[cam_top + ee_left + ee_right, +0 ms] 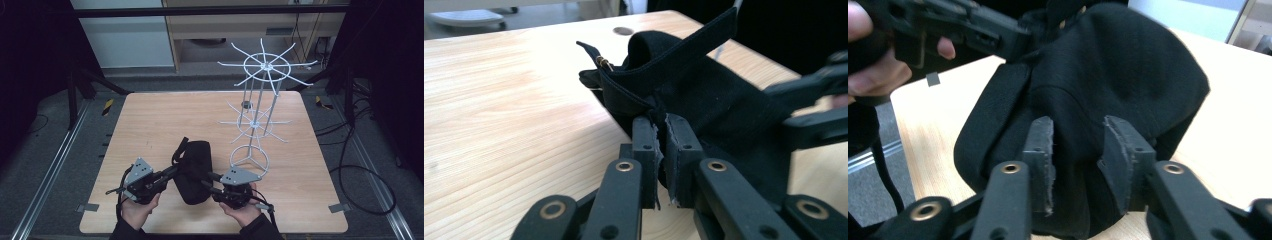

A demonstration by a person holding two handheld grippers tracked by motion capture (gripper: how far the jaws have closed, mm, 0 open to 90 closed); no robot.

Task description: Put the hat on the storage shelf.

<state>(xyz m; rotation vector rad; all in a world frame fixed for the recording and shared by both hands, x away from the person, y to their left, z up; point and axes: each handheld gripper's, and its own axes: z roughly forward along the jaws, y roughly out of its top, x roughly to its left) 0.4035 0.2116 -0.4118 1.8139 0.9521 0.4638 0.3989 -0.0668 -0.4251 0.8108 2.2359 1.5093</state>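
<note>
Black bag (194,170) flat on table (150,120), long axis near-to-far, strap end far; left gripper (663,142) clamps strap (624,85); right gripper (1079,150) parted around bag's near end.

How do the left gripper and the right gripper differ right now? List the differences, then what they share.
The left gripper has its jaws pinched shut on a fold of the black bag near its strap; the right gripper has its jaws apart, with bag fabric between them. In the high view the left gripper meets the bag's left side, the right gripper its right. Both are black and hand-held.
</note>
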